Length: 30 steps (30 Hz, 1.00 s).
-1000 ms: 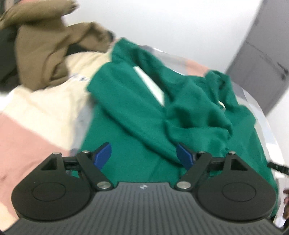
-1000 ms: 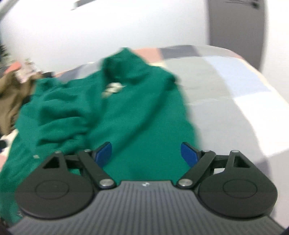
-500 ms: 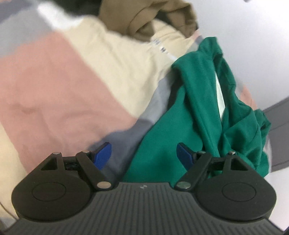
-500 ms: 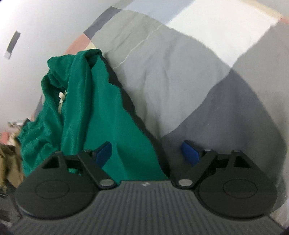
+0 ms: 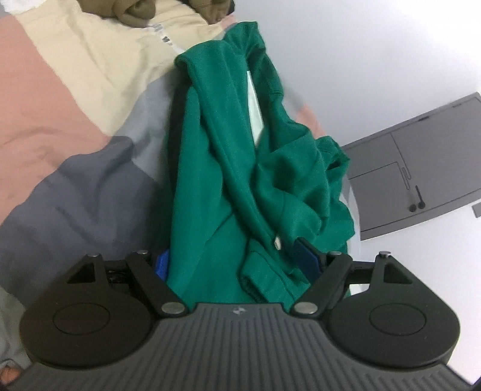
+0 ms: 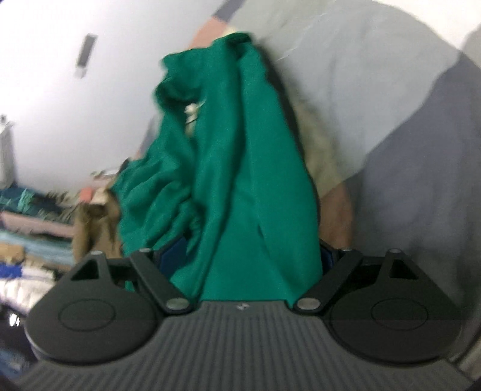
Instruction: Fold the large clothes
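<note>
Both tongs wide, nothing clamped: left tongs [image 5: 237, 261] and right tongs [image 6: 245, 255] each straddle the near edge of the green top [image 5: 240, 168]. Top lies bunched on the bed [image 5: 90, 168], no fold made; all folding left. Brown clothes [image 5: 141, 12] heaped beyond.

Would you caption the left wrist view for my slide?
Open hand-held gripper straddling a crumpled green garment on a patchwork bedspread.
</note>
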### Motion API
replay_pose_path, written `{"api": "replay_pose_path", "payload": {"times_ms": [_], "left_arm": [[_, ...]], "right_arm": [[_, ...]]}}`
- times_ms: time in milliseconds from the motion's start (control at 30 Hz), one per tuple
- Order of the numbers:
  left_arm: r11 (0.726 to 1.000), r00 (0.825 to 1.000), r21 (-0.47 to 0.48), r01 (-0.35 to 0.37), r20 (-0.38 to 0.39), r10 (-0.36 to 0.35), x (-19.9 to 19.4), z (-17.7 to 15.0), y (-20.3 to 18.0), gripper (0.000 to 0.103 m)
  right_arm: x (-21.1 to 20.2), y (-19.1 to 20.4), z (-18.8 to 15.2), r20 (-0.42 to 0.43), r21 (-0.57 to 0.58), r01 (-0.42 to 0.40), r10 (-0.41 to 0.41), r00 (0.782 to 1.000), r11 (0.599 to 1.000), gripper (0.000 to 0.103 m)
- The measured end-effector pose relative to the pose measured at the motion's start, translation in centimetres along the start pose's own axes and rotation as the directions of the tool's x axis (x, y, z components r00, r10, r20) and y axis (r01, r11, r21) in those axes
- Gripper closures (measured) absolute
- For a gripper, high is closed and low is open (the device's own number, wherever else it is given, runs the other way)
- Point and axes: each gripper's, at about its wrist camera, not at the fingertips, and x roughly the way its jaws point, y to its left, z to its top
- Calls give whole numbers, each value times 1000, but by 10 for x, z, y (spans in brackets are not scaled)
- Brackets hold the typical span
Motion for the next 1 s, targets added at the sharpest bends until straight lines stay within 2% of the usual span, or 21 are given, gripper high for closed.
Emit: {"api": "replay_pose_path", "payload": {"times_ms": [67,167,233,333,433,500,567,600,667,733,800,867,967,1000], "left_arm": [[998,998,-34,-56,-24,56,7,0,4,21],[982,983,-73,-174,-63,170,18,-1,14,21],[967,970,-83,-240,-71,235,22,-3,17,21],[967,966,-72,-246,-96,239,26,-4,17,21],[984,980,-48,-169,-115,163,25,-6,10,21],[994,990,-23,-108,-89,106,21,-9,4,21],[999,996,15,-35,-78,36,18,-10,-2,21],[999,996,27,-22,-81,24,19,-11,-7,21],[998,994,34,-49,-96,52,22,-10,-9,21],[993,985,11,-118,-128,119,30,-10,-3,21],[981,970,-4,-196,-151,193,38,-13,3,21],[977,965,12,-213,-153,213,41,-14,1,21],[969,952,74,-237,-180,247,44,-16,-7,21],[970,954,77,-231,-179,241,42,-18,-7,22]], "right_arm": [[-4,5,-3,-13,-33,-7,7,1000,999,16],[-4,4,-7,7,-23,62,-62,998,998,17],[-2,-2,-7,21,6,145,-145,989,989,19],[7,-10,-5,25,46,247,-249,968,968,19],[17,-9,-4,15,30,278,-278,960,960,17],[18,-4,-5,-3,0,253,-253,968,968,16],[21,0,-6,-35,-22,165,-165,986,986,16],[21,3,-7,-46,-35,124,-125,991,992,16],[19,9,-11,-60,-70,44,-49,997,997,16],[22,13,-12,-65,-100,49,-56,996,994,17],[29,8,-10,-65,-77,118,-123,990,990,22],[36,1,-10,-55,-46,204,-206,977,978,42],[41,5,-15,-23,-72,281,-284,959,957,56],[42,9,-18,-12,-99,309,-312,950,946,60]]}}
